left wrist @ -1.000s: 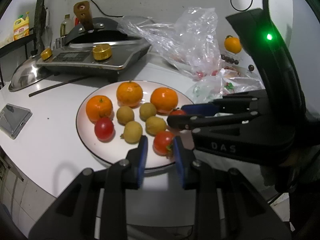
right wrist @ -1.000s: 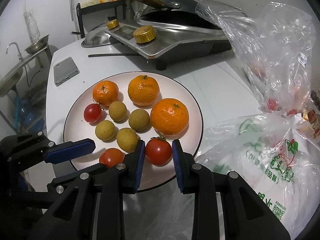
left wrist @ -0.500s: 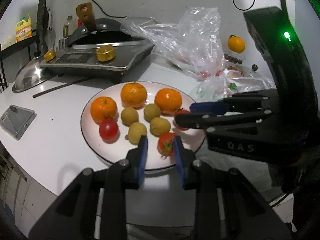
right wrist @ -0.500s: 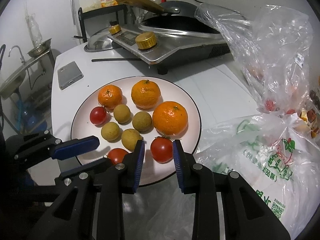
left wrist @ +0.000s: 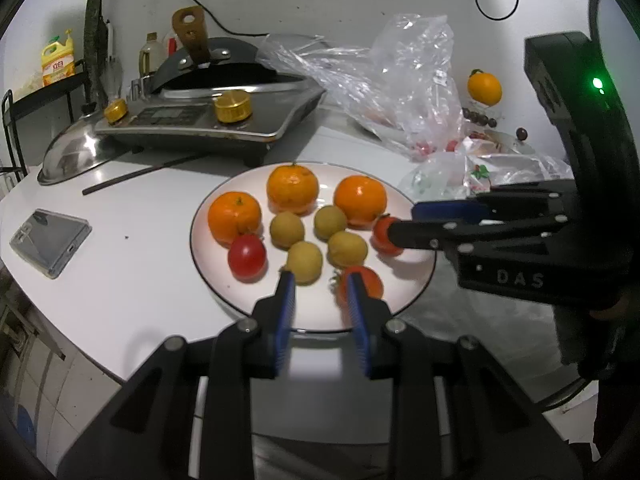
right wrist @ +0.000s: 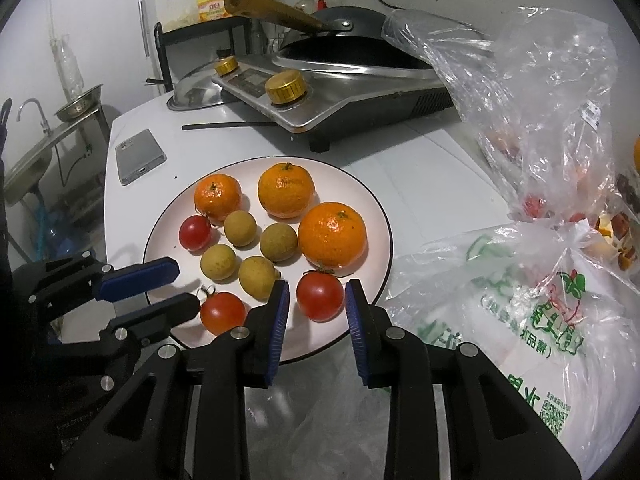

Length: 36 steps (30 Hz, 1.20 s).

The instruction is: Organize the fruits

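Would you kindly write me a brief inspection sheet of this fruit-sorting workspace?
Surface: white table, partly bare.
Job's things: plate holding three oranges, four longans, three tomatoes; stray orange by the wall.
Clutter: phone, cooker with wok, steel lid, plastic bags.
Grippers: left claw and right claw shut, holding nothing, over the plate's near rim.
Cables: black cord on the wall.
Surroundings: sink, shelf with yellow bottle.
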{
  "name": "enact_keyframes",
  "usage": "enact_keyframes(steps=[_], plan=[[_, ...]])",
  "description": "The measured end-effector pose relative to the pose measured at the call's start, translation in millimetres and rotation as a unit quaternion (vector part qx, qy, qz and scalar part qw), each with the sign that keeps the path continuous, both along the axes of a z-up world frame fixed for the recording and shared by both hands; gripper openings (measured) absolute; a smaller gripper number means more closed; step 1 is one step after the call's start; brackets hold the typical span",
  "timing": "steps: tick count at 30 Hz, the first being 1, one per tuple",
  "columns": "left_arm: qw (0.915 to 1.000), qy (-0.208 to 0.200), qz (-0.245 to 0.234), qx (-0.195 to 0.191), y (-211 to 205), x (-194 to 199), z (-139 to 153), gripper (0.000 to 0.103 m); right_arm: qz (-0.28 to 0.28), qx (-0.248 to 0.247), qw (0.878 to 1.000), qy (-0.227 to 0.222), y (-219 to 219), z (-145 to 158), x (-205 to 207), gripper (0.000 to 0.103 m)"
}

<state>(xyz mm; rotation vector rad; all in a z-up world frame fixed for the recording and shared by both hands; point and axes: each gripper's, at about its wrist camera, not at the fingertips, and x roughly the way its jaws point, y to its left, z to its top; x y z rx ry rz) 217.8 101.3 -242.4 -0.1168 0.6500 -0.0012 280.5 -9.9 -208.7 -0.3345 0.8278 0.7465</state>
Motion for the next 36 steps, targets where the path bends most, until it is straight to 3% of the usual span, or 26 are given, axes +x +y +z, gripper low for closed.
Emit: enact_keyframes(steps=[14, 16, 21, 25, 28, 36], plan=[[1.0000, -0.001, 0.008, 0.005, 1.5, -5.8, 3.6, 0.028, -0.003, 0.005, 1.000, -0.004, -6.5, 4.9, -8.7, 0.031], [0.9999, -0.004, 0.010, 0.005, 1.3, -8.6, 6.2, 0.035, -0.003, 0.007, 1.000, -0.006, -7.3, 7.1, -10.2, 0.031], [0.9998, -0.012, 0.012, 0.011, -2.2, -15.2, 14.5, 0.037, -0.008, 0.014, 1.000, -0.012, -12.7, 14.6, -14.6, 0.031], [0.9995, -0.023, 0.017, 0.011, -5.5, -24.9, 23.4, 0.052, -0.012, 0.020, 1.000, -0.019, -19.3, 21.8, -20.2, 0.032], [0.9992, -0.033, 0.020, 0.014, -8.4, -32.8, 31.1, 0.053, -0.015, 0.027, 0.999, -0.027, -25.4, 29.1, -26.3, 0.041], [0.9979, -0.054, 0.026, 0.022, -18.0, -54.9, 48.0, 0.056, -0.021, 0.043, 0.998, -0.046, -41.2, 48.9, -46.9, 0.041]])
